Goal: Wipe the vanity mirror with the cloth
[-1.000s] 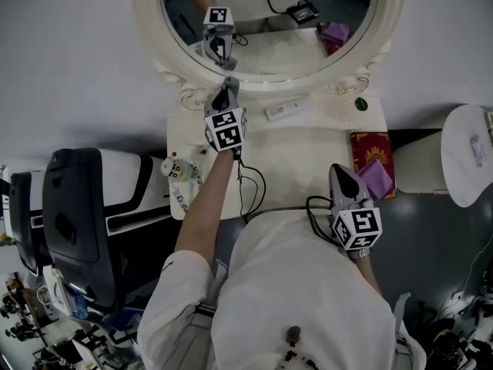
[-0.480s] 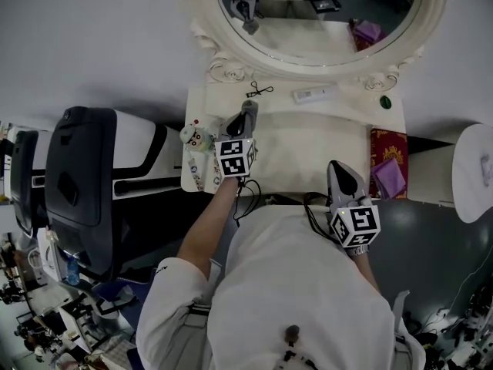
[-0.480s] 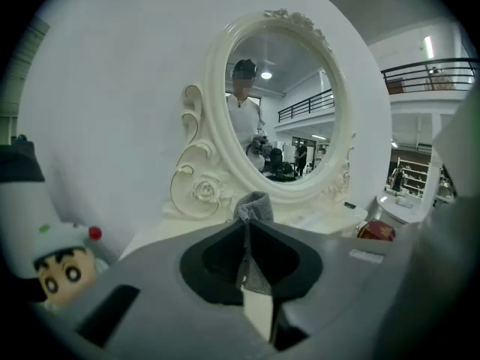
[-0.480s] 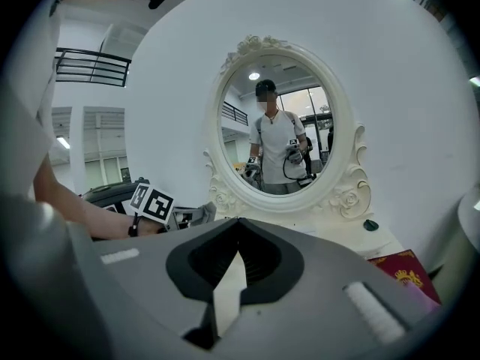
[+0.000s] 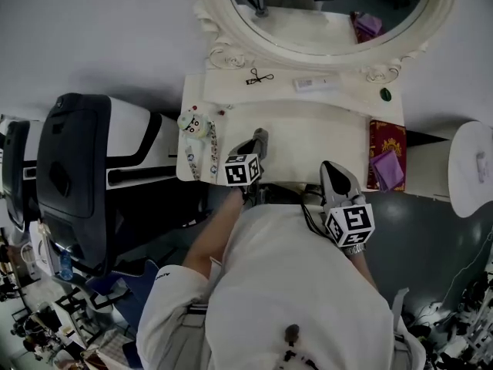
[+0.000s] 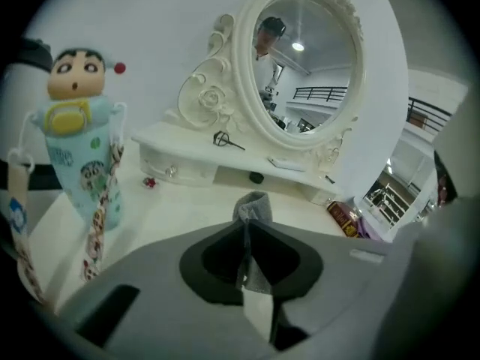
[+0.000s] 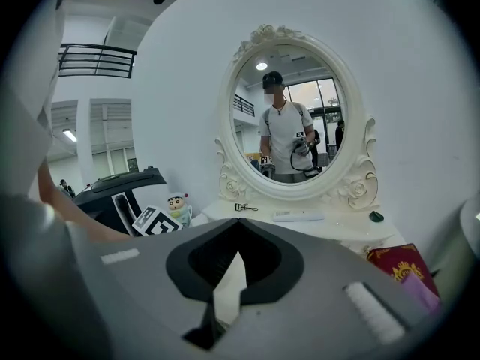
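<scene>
The oval vanity mirror (image 5: 331, 10) in its white carved frame stands at the back of the white vanity table (image 5: 308, 141); it also fills the left gripper view (image 6: 300, 66) and the right gripper view (image 7: 289, 126). My left gripper (image 5: 260, 139) hovers over the table's near left part, well short of the glass, shut on a grey cloth (image 6: 253, 205) that pokes out past the jaw tips. My right gripper (image 5: 333, 169) is held at the table's near edge by my body, shut with nothing in it (image 7: 238, 227).
A cartoon-figure bottle (image 5: 192, 123) stands at the table's left edge. On the shelf under the mirror lie an eyelash curler (image 5: 259, 77), a white flat stick (image 5: 314, 84) and a small green thing (image 5: 385, 94). A red book (image 5: 385, 164) lies right; a black-and-white machine (image 5: 77, 168) stands left.
My left gripper has drawn back from the mirror's lower left rim to the table's near part, cloth still in it. The right gripper has stayed by my body.
</scene>
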